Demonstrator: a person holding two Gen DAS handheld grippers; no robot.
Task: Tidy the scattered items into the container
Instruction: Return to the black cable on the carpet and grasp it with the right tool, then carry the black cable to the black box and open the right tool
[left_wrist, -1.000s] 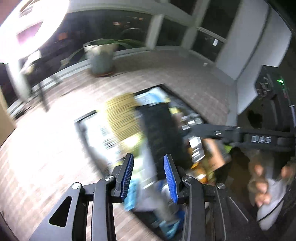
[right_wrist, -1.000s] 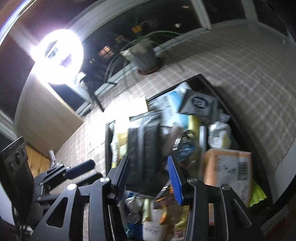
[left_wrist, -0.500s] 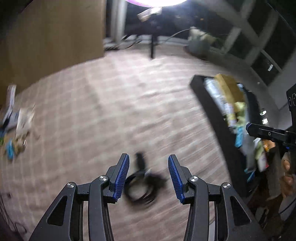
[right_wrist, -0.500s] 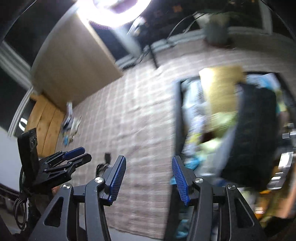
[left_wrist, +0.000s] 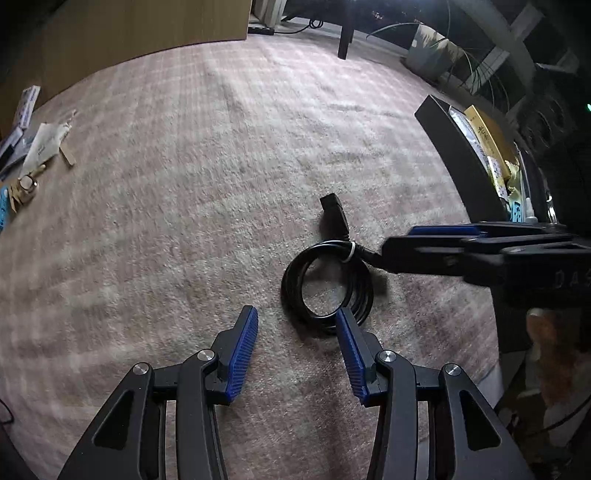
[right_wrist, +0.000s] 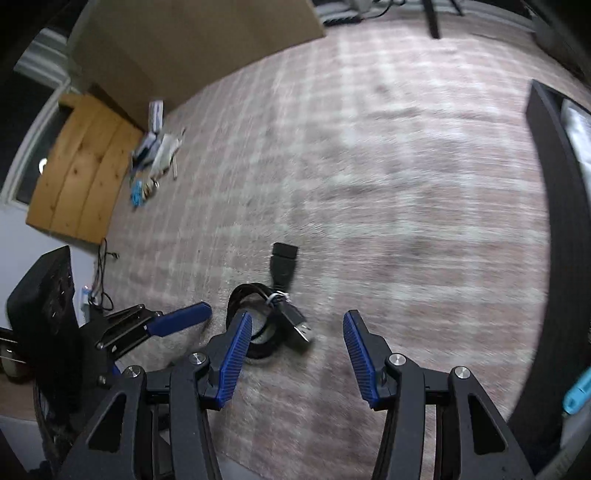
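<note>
Now both tongs hover over the cable on the rug.

The left tongs (left_wrist: 295, 350) and right tongs (right_wrist: 293, 350) both stand spread, pinching nothing. The coiled cable (left_wrist: 327, 286) lies on the rug (left_wrist: 184, 221), beside the container (left_wrist: 465, 162). A risk, as I judge it: two tongs crowding one small coil could collide, or pinch one loop so the bundle swings loose.

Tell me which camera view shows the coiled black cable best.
The left wrist view: the cable lies whole on the rug, its loop, white tie and one plug plain. In the right wrist view the right gripper hides part of the loop, though both plugs show.
</note>
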